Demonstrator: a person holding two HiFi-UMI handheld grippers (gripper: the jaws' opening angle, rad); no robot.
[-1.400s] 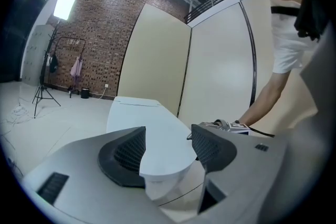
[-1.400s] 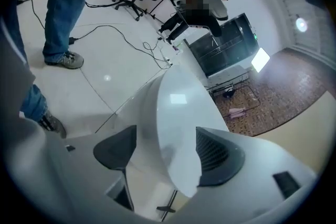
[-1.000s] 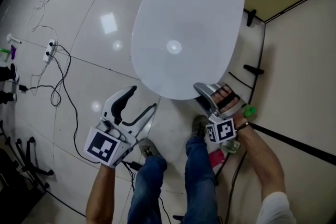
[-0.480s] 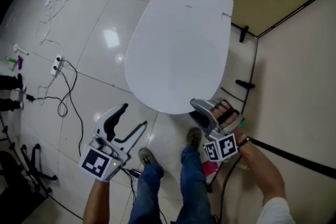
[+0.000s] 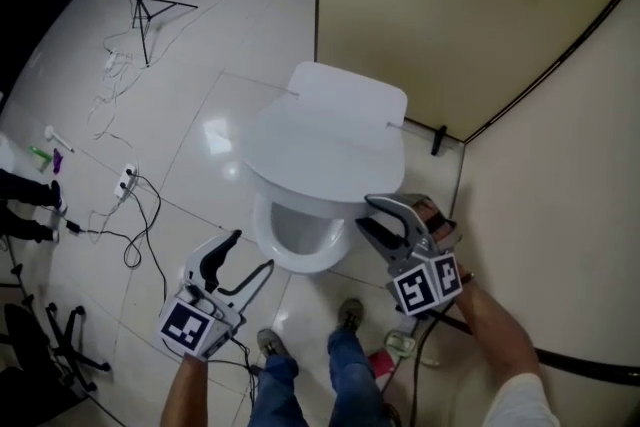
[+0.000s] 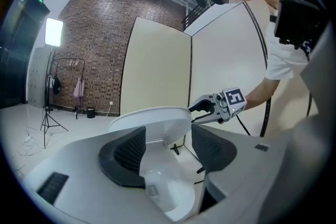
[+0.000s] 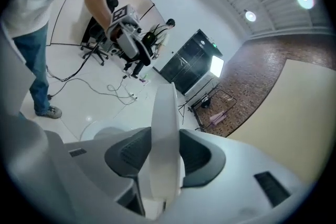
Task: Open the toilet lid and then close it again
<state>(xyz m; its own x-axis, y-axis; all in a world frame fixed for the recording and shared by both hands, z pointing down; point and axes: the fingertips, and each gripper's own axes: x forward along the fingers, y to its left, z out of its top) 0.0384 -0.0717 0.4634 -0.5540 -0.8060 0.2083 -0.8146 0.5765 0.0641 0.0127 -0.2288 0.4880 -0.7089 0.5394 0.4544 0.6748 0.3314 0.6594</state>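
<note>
Right gripper view: your right gripper [image 7: 165,153] jaws, just closing, clamp the toilet lid [image 7: 165,113] edge | lid half raised above toilet bowl [image 5: 300,237] | left gripper [image 5: 253,251] jaws released, empty, beside bowl | cables [image 5: 140,215], power strip [image 5: 126,182] on floor [image 5: 190,95] at left

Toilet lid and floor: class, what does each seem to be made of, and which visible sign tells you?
Toilet lid: probably moulded plastic, white, smooth and satin; its edge looks thin and evenly rounded. Floor: probably glazed ceramic tile, white and glossy; it shows straight joint lines and mirrored lamp glare.
</note>
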